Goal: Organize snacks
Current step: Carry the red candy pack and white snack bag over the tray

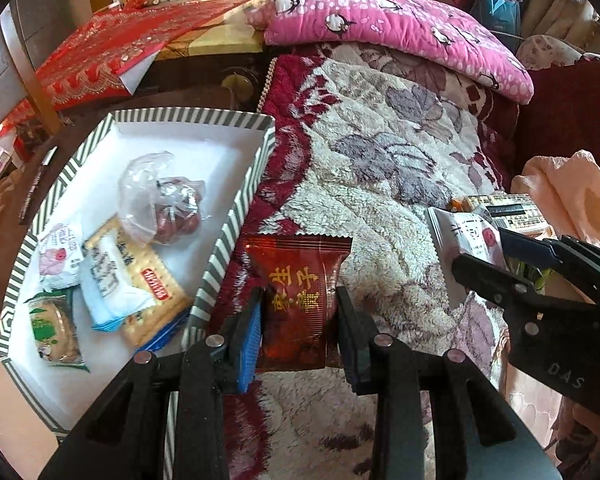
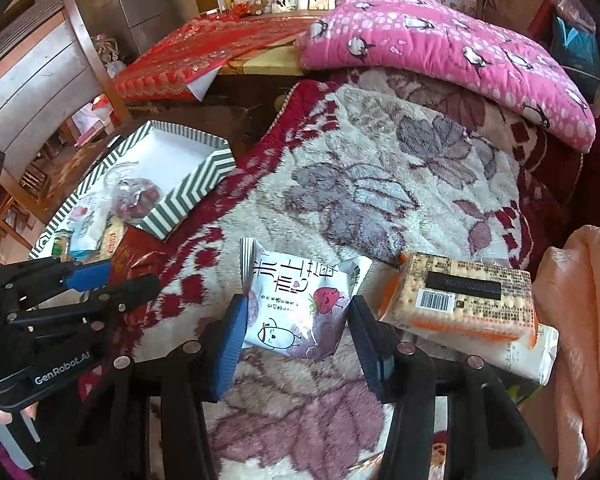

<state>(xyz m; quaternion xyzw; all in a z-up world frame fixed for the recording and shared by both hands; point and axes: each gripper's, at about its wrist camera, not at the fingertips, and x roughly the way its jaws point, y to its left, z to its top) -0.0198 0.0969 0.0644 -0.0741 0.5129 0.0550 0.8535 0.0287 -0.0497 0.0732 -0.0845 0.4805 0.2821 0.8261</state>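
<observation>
My left gripper (image 1: 298,308) has its jaws closed against the sides of a dark red snack packet (image 1: 298,292) with gold characters, held over the blanket beside the striped box (image 1: 236,216). The box holds a bag of red candies (image 1: 162,200), a cracker pack (image 1: 140,280) and small wrapped snacks. My right gripper (image 2: 298,320) has its jaws on both sides of a white strawberry snack packet (image 2: 300,300) on the blanket. In the right wrist view the left gripper (image 2: 112,276) holds the red packet (image 2: 134,260).
An orange cracker pack (image 2: 460,296) lies on a white pack (image 2: 512,352) right of the right gripper. A floral fleece blanket (image 1: 380,160) covers the surface. A pink penguin cushion (image 1: 380,20) lies behind. A peach cloth (image 2: 580,320) sits at far right.
</observation>
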